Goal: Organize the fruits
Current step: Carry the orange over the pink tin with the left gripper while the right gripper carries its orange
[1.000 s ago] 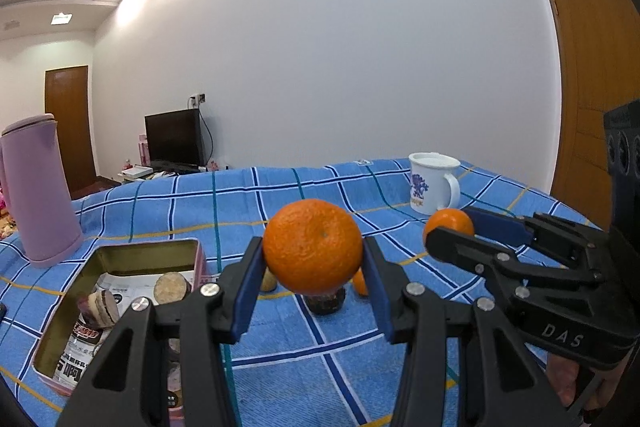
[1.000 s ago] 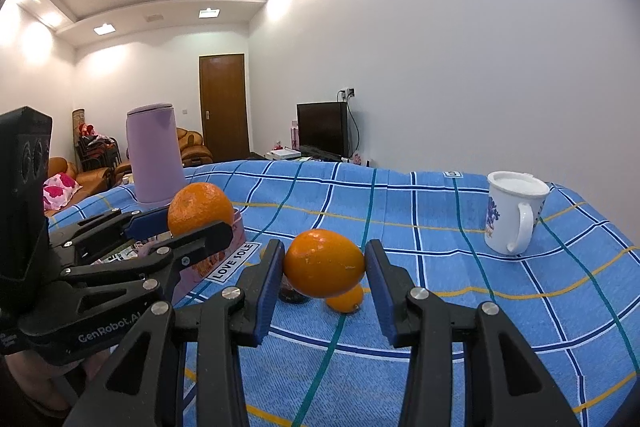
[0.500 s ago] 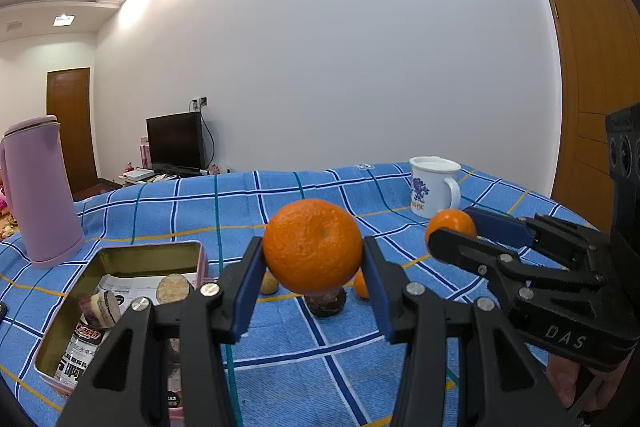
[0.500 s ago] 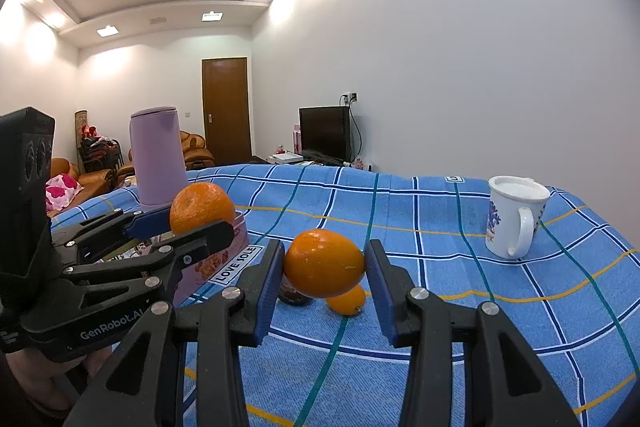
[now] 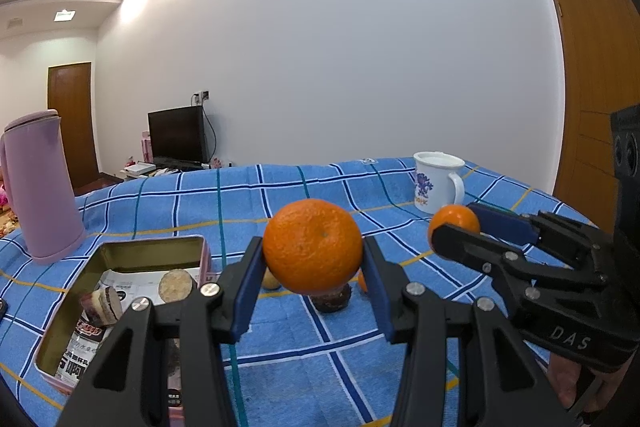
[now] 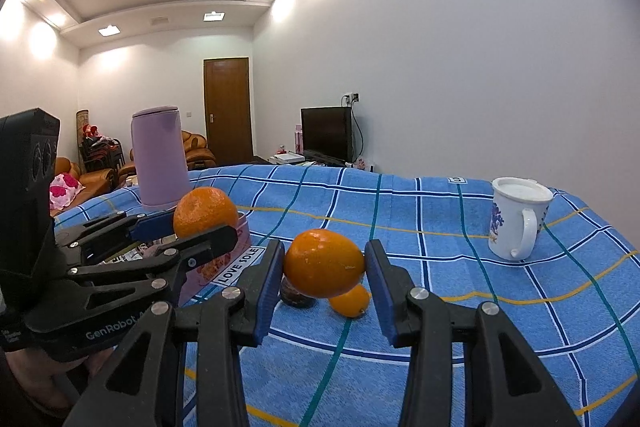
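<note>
The left gripper (image 5: 313, 269) holds a round orange (image 5: 313, 246) clamped between its blue-padded fingers (image 5: 247, 287), raised above the blue checked cloth (image 5: 280, 339) on the worktop. The right gripper (image 6: 324, 281) likewise grips a smaller orange (image 6: 323, 263) off the surface. Below them on the cloth lie a small orange fruit (image 6: 350, 301) and a dark round fruit (image 6: 295, 295). An open pink tin (image 5: 120, 291) holding snacks sits to the left, a white mug (image 6: 516, 217) to the right, a lilac kettle (image 6: 160, 157) behind
</note>
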